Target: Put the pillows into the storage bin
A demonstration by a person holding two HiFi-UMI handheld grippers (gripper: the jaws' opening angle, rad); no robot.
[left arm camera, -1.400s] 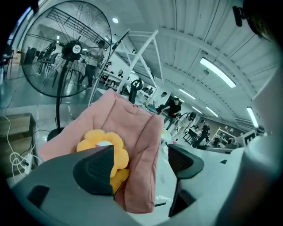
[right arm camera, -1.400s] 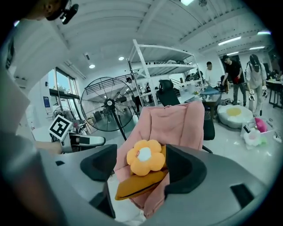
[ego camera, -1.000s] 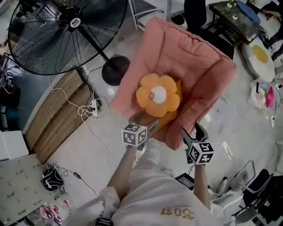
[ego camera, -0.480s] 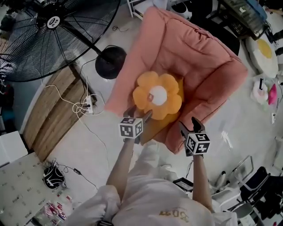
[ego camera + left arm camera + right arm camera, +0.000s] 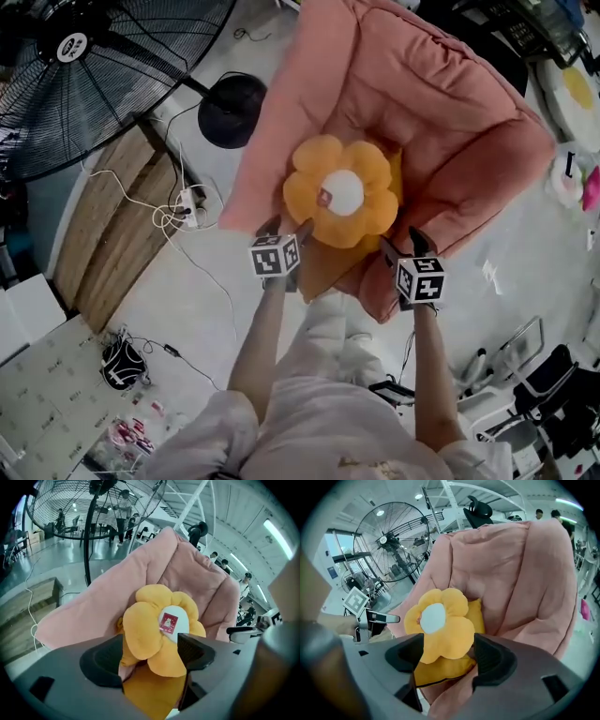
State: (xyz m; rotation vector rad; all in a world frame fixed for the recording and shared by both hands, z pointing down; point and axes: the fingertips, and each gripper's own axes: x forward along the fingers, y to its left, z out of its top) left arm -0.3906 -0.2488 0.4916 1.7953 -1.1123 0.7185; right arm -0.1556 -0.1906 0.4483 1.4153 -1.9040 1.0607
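On pink chair (image 5: pixel 422 103) lies orange flower pillow (image 5: pixel 342 192) (white-centred).

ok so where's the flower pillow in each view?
Head view: flower pillow sits mid-frame, on the pink chair.
Left gripper view: centre, slightly below the middle.
Right gripper view: left of centre.
Shared landmark: the pink chair behind it in both gripper views.
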